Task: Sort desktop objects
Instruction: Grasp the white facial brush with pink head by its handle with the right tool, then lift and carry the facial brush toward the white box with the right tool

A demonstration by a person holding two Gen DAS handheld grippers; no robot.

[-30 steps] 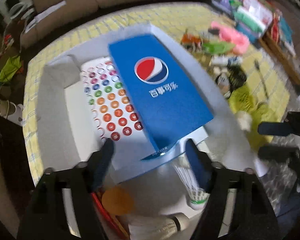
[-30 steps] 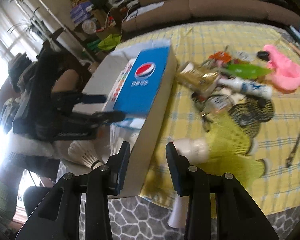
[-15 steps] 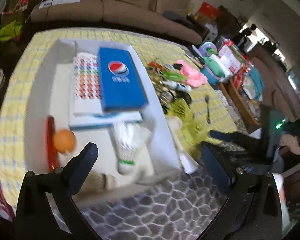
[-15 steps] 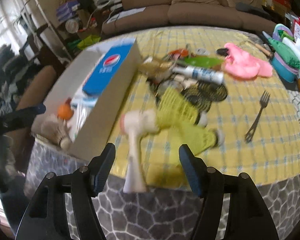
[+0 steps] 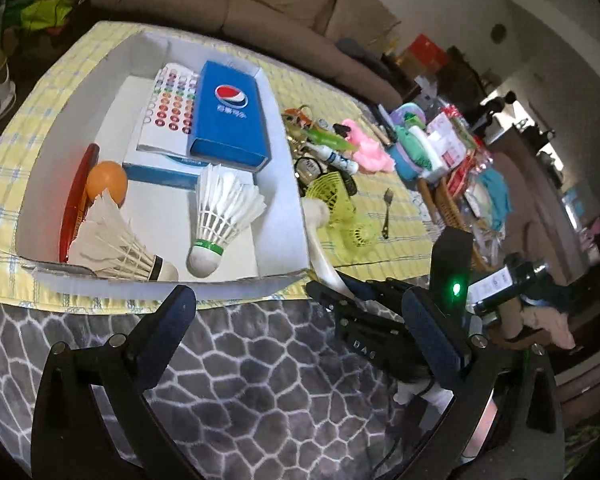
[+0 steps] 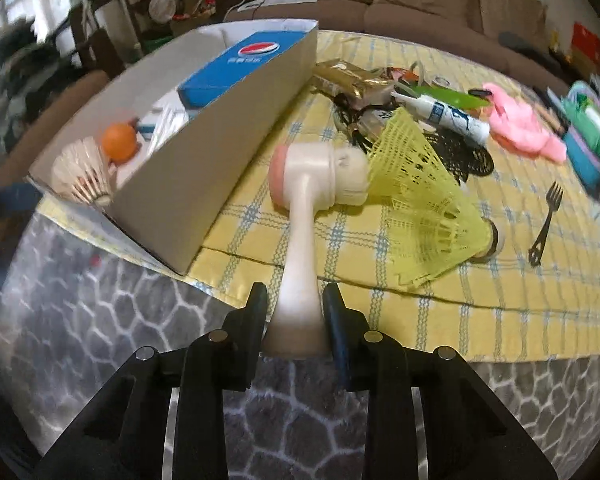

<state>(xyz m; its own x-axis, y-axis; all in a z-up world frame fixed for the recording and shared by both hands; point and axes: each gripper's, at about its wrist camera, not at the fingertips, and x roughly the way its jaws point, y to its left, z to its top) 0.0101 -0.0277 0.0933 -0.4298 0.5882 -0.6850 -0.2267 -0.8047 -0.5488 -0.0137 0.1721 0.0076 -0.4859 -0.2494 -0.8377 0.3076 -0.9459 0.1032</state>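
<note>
A white face brush with a pink pad lies over the table's front edge, its head against a yellow shuttlecock. My right gripper is shut on the brush's handle, off the table edge; the left wrist view shows the same grip on the brush. My left gripper hangs wide open over the rug, in front of the white box. The box holds a blue Pepsi carton, an orange ball, a red paddle and two white shuttlecocks.
On the yellow checked cloth right of the box lie a fork, a white tube, a pink soft item, a gold packet and black mesh. A grey patterned rug covers the floor below.
My left gripper has pulled back from inside the box to over the rug. My right gripper, open around the brush handle half a second ago, has shut on it.
</note>
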